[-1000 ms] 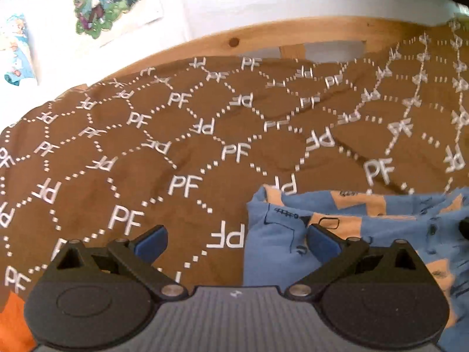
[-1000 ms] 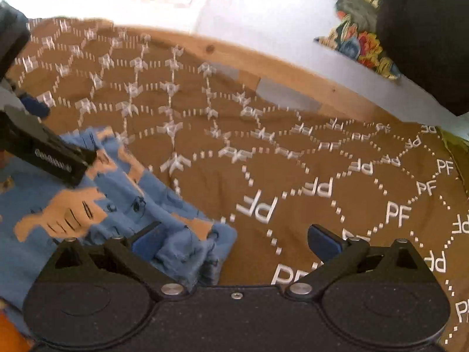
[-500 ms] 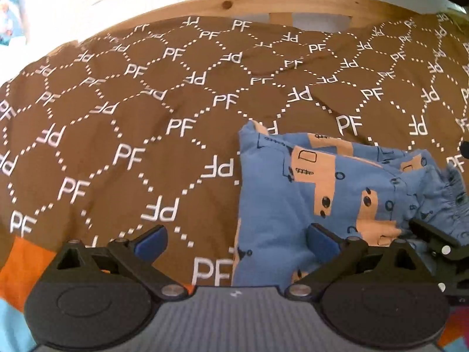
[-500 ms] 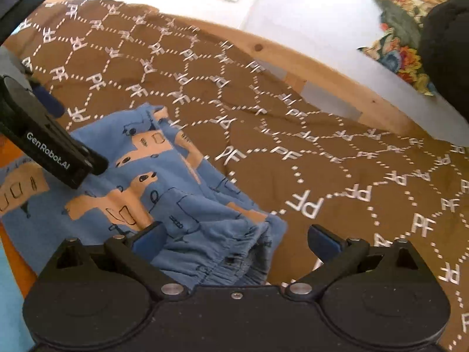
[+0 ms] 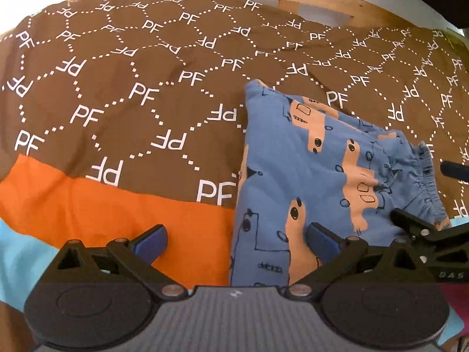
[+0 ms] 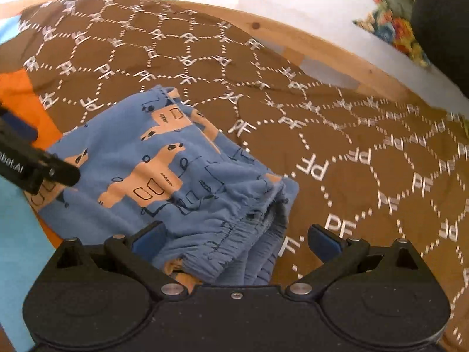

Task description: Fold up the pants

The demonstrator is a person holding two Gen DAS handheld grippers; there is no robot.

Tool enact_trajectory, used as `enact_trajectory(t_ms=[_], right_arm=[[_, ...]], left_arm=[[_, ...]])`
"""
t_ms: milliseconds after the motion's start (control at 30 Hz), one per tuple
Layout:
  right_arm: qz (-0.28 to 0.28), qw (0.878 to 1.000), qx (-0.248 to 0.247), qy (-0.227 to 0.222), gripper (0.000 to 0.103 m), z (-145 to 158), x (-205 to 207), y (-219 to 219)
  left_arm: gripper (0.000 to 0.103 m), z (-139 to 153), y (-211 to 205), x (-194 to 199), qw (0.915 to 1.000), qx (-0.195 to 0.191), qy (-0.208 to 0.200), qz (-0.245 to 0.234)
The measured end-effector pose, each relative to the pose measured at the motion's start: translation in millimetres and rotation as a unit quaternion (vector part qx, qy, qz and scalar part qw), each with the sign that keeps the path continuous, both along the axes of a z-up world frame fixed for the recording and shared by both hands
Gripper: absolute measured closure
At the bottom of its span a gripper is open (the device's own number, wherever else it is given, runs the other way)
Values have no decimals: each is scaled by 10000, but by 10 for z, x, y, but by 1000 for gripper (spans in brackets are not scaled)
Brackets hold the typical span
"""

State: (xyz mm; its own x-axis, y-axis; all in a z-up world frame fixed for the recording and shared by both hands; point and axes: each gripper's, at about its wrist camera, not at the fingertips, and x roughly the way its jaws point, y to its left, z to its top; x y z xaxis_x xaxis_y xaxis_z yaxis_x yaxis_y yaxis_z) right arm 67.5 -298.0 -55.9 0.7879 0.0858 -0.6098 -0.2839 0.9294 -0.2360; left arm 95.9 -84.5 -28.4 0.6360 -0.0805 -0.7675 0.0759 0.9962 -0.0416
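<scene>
The blue pants (image 5: 316,170) with orange prints lie folded in a compact stack on the brown bedcover, their gathered waistband at the right edge. They also show in the right wrist view (image 6: 176,176), waistband nearest the camera. My left gripper (image 5: 234,242) is open and empty over the stack's left edge. My right gripper (image 6: 234,242) is open and empty just above the waistband. The right gripper's arm (image 5: 425,231) shows at the left view's right edge.
The brown bedcover (image 5: 117,88) with white "PF" print has an orange band (image 5: 102,205) and light blue cloth near me. A wooden bed rail (image 6: 322,44) runs along the far side, below a white wall. A dark object (image 6: 439,14) sits at top right.
Both grippers have drawn back and up from the pants, so more of the folded stack and the orange band has come into view. Both stay open and empty.
</scene>
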Motion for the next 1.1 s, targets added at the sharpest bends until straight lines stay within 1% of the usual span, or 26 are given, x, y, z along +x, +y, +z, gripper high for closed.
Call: enact_trajectory(t_ms=[300, 400, 433, 533, 600, 667, 733, 800, 867, 967, 1100], right_arm=[[-257, 9992, 71, 308, 1, 52, -186, -59], [-302, 9986, 173, 405, 1, 93, -189, -89], [-279, 9986, 227, 381, 1, 123, -188, -106], [-308, 9984, 467, -78, 1, 284, -176, -188], [-314, 9971, 600, -345, 1, 363, -58, -225], [-299, 9961, 618, -563, 1, 373, 133, -239], [-390, 9973, 434, -450, 1, 292, 379, -241], [-358, 9988, 295, -127, 1, 144, 589, -254], [-426, 9990, 144, -15, 1, 1, 696, -294], [-626, 9961, 615, -42, 1, 5, 690, -412], [-592, 9937, 954, -67, 1, 114, 576, -483]], left_arm=[[0, -21, 28, -28, 9999, -94, -42, 22], [0, -14, 32, -36, 10000, -94, -27, 14], [0, -4, 40, -40, 9999, -112, -9, 8], [0, 11, 66, -55, 9998, -196, 27, 21], [0, -7, 61, -64, 9998, -181, 2, 23], [0, -19, 35, -66, 9999, -105, -14, 27], [0, -22, 17, -67, 10000, -37, -25, 11], [0, -26, 29, -69, 10000, -58, -29, 15], [0, -32, 38, -75, 10000, -73, -42, 8], [0, -38, 28, -78, 10000, -37, -60, 7], [0, -36, 34, -81, 10000, -38, -61, 9]])
